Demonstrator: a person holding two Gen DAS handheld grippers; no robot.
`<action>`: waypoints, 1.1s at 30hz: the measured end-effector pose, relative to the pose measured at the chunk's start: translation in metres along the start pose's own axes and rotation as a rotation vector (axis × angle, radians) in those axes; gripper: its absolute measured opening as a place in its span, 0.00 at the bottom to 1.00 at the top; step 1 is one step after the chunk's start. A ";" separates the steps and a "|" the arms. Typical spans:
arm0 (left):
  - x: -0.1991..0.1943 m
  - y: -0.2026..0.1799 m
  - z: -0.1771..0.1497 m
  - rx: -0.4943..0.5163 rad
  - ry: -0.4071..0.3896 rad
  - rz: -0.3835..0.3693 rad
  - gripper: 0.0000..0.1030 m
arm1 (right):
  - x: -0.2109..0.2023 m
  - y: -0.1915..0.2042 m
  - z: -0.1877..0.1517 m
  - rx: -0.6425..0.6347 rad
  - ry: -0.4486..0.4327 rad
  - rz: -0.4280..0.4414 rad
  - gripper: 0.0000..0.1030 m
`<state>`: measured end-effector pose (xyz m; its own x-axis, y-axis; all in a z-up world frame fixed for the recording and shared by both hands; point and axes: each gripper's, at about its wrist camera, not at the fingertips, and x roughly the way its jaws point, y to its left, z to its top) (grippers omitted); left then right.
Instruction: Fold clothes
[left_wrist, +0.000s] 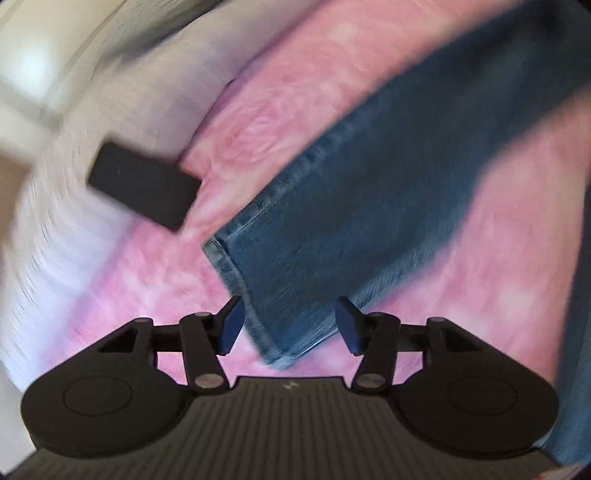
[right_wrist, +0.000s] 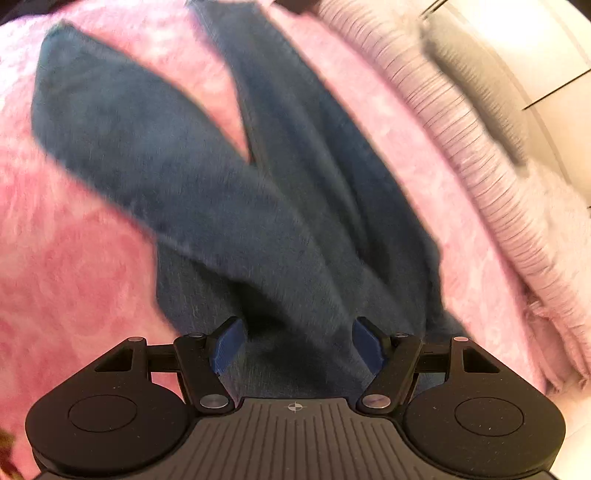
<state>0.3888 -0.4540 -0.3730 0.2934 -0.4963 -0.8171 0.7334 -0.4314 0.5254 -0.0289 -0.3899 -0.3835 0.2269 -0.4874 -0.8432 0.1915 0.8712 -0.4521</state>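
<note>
A pair of dark blue jeans (left_wrist: 351, 206) lies on a pink fluffy blanket (left_wrist: 258, 122). In the left wrist view one leg runs from the upper right down to its hem. That hem end sits between the blue pads of my left gripper (left_wrist: 290, 325), which is open, with a gap on both sides of the cloth. In the right wrist view the jeans (right_wrist: 258, 206) spread away in a V, both legs apart on the pink blanket (right_wrist: 74, 258). My right gripper (right_wrist: 298, 345) hovers open over the wide part of the denim, its pads clear of it. Both views are blurred.
A black flat rectangular object (left_wrist: 144, 186) lies at the blanket's left edge, on pale ribbed fabric (left_wrist: 74, 240). The same ribbed lilac cover (right_wrist: 461, 147) borders the blanket on the right in the right wrist view. Pale tiled floor (right_wrist: 535, 55) shows beyond it.
</note>
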 end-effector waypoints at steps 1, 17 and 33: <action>0.000 -0.008 -0.005 0.060 -0.015 0.009 0.49 | -0.007 0.000 0.005 0.030 -0.025 0.020 0.67; -0.024 0.005 -0.027 0.148 -0.045 0.019 0.07 | 0.014 0.021 0.070 -0.225 -0.002 0.192 0.67; -0.123 -0.095 -0.080 0.075 -0.079 -0.112 0.43 | 0.015 0.034 0.008 -0.355 0.154 -0.015 0.67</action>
<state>0.3320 -0.2921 -0.3408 0.1611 -0.4988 -0.8516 0.7101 -0.5407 0.4510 -0.0116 -0.3679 -0.4097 0.0756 -0.5089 -0.8575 -0.1547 0.8435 -0.5143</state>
